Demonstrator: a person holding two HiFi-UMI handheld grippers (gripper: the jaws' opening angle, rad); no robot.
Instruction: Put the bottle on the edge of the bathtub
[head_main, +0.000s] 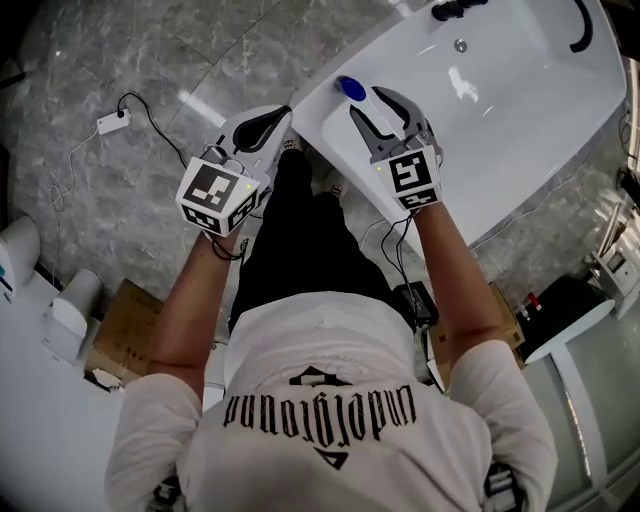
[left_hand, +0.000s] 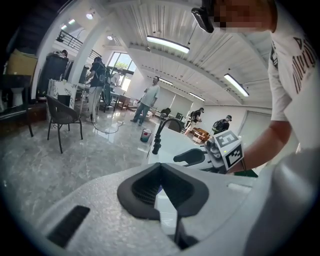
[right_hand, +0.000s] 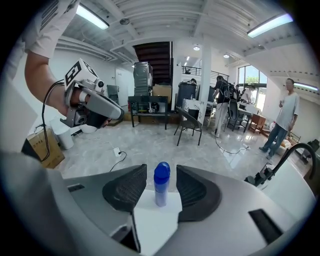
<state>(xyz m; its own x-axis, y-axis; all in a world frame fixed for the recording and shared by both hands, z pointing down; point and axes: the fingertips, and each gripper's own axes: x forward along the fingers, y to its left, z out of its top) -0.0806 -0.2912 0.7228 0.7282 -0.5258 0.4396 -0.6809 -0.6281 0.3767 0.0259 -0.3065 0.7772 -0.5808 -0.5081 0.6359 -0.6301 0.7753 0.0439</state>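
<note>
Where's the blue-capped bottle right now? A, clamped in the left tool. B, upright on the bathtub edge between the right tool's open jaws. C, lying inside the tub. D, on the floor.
B: the bottle stands upright on the bathtub edge, the right tool with its jaws apart on either side of it.

The bottle (head_main: 350, 88) stands on the edge of the bathtub (head_main: 520, 120), just before the right hand-held gripper (head_main: 366, 101).

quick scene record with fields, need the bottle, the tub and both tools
bottle: small blue-capped bottle, upright on the tub's rim
tub: white bathtub, bottle stands at its corner edge
right tool: right tool open, jaws either side of the bottle, not touching it
left tool: left tool shut, empty
task state: bottle looks placed
</note>
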